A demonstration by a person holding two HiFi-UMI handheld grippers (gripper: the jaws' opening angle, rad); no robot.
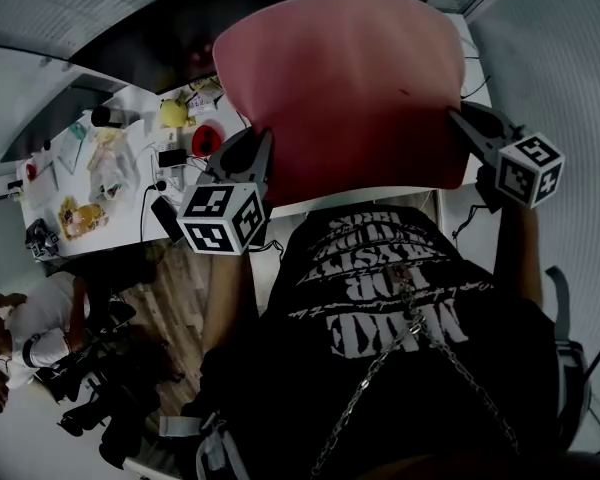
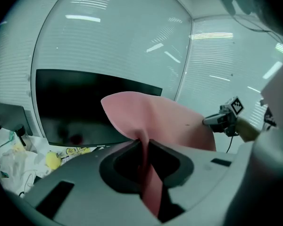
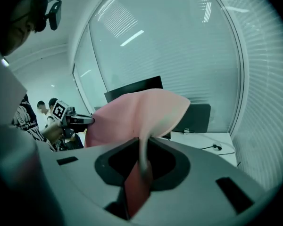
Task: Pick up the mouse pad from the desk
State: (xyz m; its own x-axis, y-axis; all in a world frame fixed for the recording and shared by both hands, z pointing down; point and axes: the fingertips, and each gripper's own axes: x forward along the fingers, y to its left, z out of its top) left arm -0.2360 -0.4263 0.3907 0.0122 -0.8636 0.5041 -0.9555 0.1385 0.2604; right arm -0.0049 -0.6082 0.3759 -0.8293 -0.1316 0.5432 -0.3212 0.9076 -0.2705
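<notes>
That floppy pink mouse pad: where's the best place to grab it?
By its near edge, at both ends, coming from the person's side. The mouse pad is a thin, limp sheet: the left gripper and right gripper each pinch one end, which holds it spread out.

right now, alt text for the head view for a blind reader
A pink mouse pad is held up over a cluttered white desk, its left edge pinched in the left gripper, its right edge in the right gripper. The person's black printed shirt fills the foreground.
</notes>
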